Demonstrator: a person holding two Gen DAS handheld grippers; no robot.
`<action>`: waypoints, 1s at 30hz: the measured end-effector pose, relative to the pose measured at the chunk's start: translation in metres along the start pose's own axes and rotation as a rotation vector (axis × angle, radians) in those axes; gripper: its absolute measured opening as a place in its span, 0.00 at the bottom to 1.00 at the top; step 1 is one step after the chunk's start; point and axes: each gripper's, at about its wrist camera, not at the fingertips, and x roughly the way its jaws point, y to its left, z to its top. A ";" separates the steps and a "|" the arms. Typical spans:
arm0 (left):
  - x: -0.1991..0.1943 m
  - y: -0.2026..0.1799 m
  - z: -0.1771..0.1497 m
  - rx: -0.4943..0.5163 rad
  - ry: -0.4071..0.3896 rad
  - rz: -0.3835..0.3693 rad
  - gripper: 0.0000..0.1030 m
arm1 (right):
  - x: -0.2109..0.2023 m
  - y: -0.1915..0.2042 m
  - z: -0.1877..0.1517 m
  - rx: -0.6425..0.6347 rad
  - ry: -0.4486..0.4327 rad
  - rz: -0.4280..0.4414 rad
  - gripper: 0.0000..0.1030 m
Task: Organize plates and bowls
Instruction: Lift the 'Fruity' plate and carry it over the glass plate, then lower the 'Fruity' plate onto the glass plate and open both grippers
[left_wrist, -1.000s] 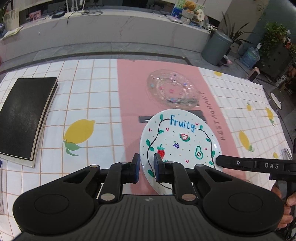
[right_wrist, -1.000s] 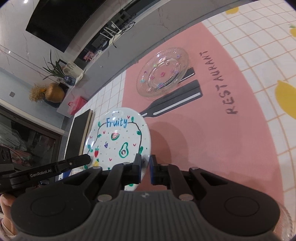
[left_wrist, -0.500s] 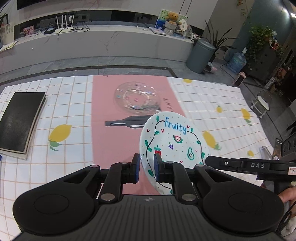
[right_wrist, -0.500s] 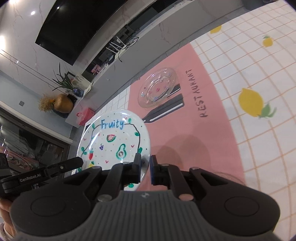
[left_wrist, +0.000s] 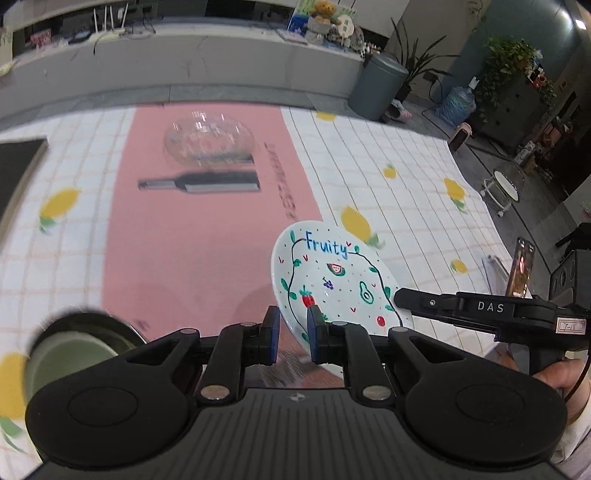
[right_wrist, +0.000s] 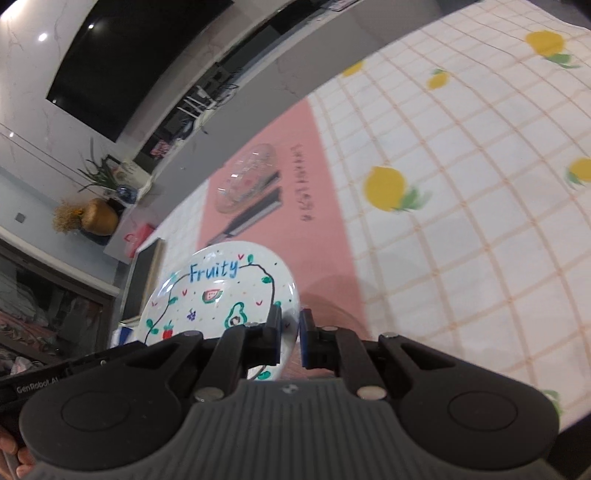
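two grippers carry the fruity plate (left_wrist: 334, 280) above the tablecloth (left_wrist: 388, 147), nearer us than the clear glass plate (left_wrist: 208, 142). left gripper (left_wrist: 291, 334) and right gripper (right_wrist: 290, 338) each clench its rim. we judge transport underway; next, a level set-down.

A "Fruity" plate (left_wrist: 334, 275) is being held above the surface (left_wrist: 388, 206), tilted, with the left hand-held gripper (left_wrist: 291, 334) gripping its near-left rim and the right hand-held gripper (right_wrist: 290, 338) gripping its right rim. Seen from the left wrist view, a glass plate (left_wrist: 208, 142) is lying on the surface farther back and to the left, just behind a printed bottle shape. A cup (left_wrist: 70, 354) is sitting at the near left edge, beside the left hand-held gripper. A flat pad (left_wrist: 16, 166) is lying at the far left. A bin (left_wrist: 378, 86) is standing on the floor behind the surface, to the right.
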 end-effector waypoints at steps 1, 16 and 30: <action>0.004 -0.002 -0.004 -0.007 0.010 -0.001 0.16 | -0.001 -0.005 -0.002 0.008 0.003 -0.006 0.07; 0.043 -0.007 -0.049 -0.069 0.092 0.018 0.17 | 0.012 -0.039 -0.027 0.036 0.056 -0.093 0.07; 0.059 -0.002 -0.064 -0.075 0.112 0.080 0.16 | 0.018 -0.026 -0.030 -0.056 0.039 -0.134 0.05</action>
